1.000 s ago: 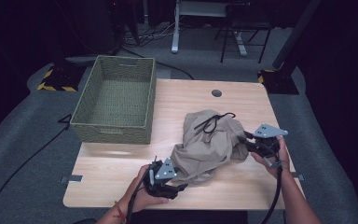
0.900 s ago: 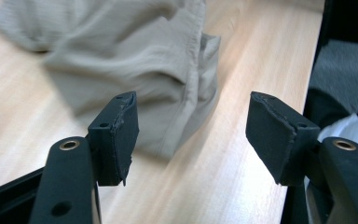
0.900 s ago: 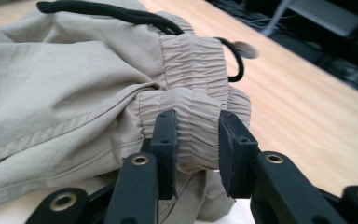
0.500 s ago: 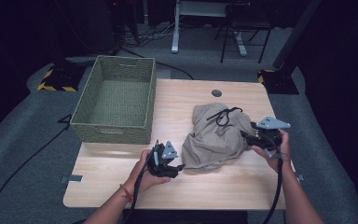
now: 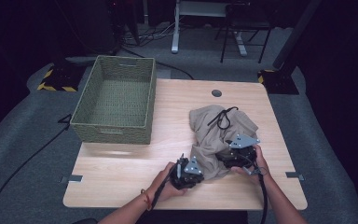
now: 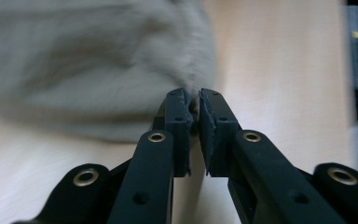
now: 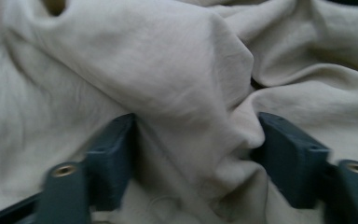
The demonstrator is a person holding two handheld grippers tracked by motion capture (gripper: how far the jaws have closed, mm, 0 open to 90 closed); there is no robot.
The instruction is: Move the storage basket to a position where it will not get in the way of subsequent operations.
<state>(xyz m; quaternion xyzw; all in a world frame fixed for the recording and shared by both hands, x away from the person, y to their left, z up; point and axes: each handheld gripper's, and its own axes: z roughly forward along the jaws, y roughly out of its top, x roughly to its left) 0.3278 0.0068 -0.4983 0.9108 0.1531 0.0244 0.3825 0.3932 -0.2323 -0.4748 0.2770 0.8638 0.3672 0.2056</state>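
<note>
My left gripper [image 5: 179, 171] has just closed, pinching the beige garment's [image 5: 216, 135] edge at five o'clock on the table [image 5: 121, 168]; my right gripper [image 5: 223, 158] has been opening, its jaws wide around a fold. The wicker basket [image 5: 114, 100] at ten o'clock waits empty.

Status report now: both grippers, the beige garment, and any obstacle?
Left gripper just closed, pinching beige garment edge. Right gripper just opening, jaws wide, a cloth fold between them. Garment crumpled on table. Green basket stands apart, nothing blocking.

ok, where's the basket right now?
High view: the basket sits on the table's far-left corner, apart from the beige cloth to its right.
</note>
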